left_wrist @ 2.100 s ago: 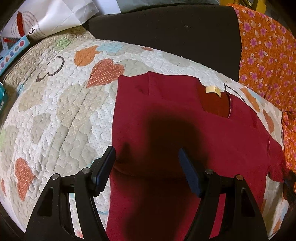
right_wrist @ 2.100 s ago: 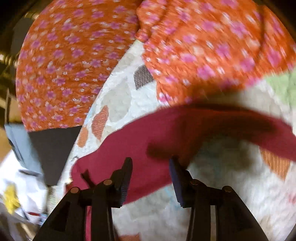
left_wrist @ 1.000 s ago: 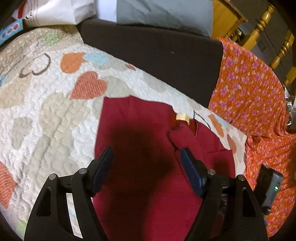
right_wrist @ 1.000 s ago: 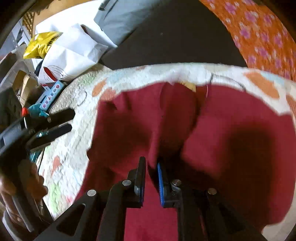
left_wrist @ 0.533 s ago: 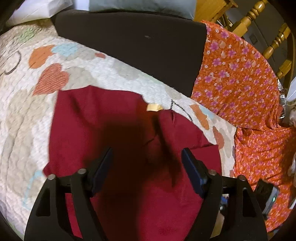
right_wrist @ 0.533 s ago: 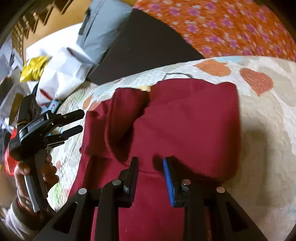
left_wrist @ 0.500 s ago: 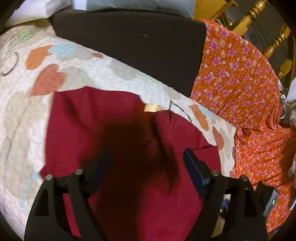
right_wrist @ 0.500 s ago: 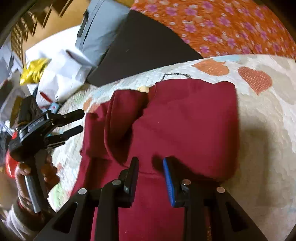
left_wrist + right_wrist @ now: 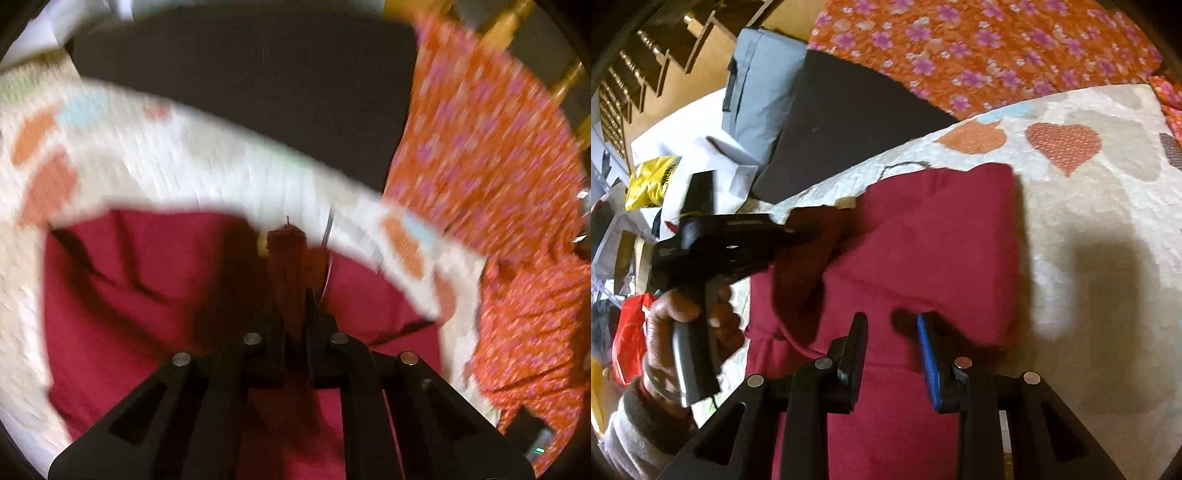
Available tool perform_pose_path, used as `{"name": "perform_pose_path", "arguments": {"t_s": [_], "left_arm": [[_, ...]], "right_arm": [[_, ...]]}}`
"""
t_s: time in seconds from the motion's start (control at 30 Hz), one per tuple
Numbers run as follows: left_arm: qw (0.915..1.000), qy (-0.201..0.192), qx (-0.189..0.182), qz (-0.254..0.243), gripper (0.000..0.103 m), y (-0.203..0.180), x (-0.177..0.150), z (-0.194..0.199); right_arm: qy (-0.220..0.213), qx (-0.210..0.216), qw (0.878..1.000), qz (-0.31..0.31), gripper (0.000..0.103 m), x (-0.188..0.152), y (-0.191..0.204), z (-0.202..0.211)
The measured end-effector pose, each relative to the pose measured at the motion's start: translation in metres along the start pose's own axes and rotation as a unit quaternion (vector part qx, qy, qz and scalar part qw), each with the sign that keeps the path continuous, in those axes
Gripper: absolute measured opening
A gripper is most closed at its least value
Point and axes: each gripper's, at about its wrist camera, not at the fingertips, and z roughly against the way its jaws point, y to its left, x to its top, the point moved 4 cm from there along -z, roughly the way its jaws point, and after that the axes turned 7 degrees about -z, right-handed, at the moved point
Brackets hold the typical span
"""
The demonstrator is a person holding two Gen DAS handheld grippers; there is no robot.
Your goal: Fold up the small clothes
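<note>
A dark red shirt (image 9: pixel 942 240) lies on the heart-patterned quilt (image 9: pixel 1089 229), its right side folded over toward the middle. In the blurred left wrist view my left gripper (image 9: pixel 293 310) is shut on a raised pinch of the red shirt (image 9: pixel 129 295) near the collar. The right wrist view shows that left gripper (image 9: pixel 809 232) from the side, held by a person's hand (image 9: pixel 683 317), its tips buried in a lifted fold. My right gripper (image 9: pixel 892 350) hovers open over the shirt's lower middle, with nothing pinched between its fingers.
An orange floral cloth (image 9: pixel 979 48) lies beyond the quilt, beside a dark cushion (image 9: pixel 849 122) and a grey pillow (image 9: pixel 761 81). White and yellow bags (image 9: pixel 653 181) clutter the far left. Wooden chair spindles (image 9: pixel 509 26) stand behind the orange cloth (image 9: pixel 498 166).
The left gripper moved in over the shirt and closed from wide open onto a fold near the collar. The right gripper let go of the folded-over side and stands open.
</note>
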Motion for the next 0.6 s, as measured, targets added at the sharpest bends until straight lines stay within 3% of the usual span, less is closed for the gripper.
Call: {"name": "perform_pose_path", "arguments": {"t_s": [0.1,0.17,0.33,0.43,0.6], "left_arm": [[0.9984,-0.054,-0.013,-0.012,0.006,0.013,0.008,0.054],[0.9978,-0.06,0.011,-0.026,0.006,0.024,-0.005,0.071],[0.9959,0.003,0.089,0.015,0.006,0.085,-0.075,0.056],[0.9938,0.04,0.087,0.057,0.006,0.111,-0.1,0.037],[0.9946,0.024,0.099,0.02,0.006,0.096,-0.099,0.041]], "right_arm": [[-0.005,-0.001,1.0,0.003,0.026,0.005,0.004,0.004],[-0.005,-0.006,1.0,0.01,0.026,0.007,0.009,0.002],[0.035,-0.043,0.998,0.016,0.026,0.006,0.008,-0.024],[0.049,-0.053,0.997,0.022,0.026,0.003,0.009,-0.031],[0.017,-0.083,0.995,0.06,0.026,0.012,0.021,-0.02]]}}
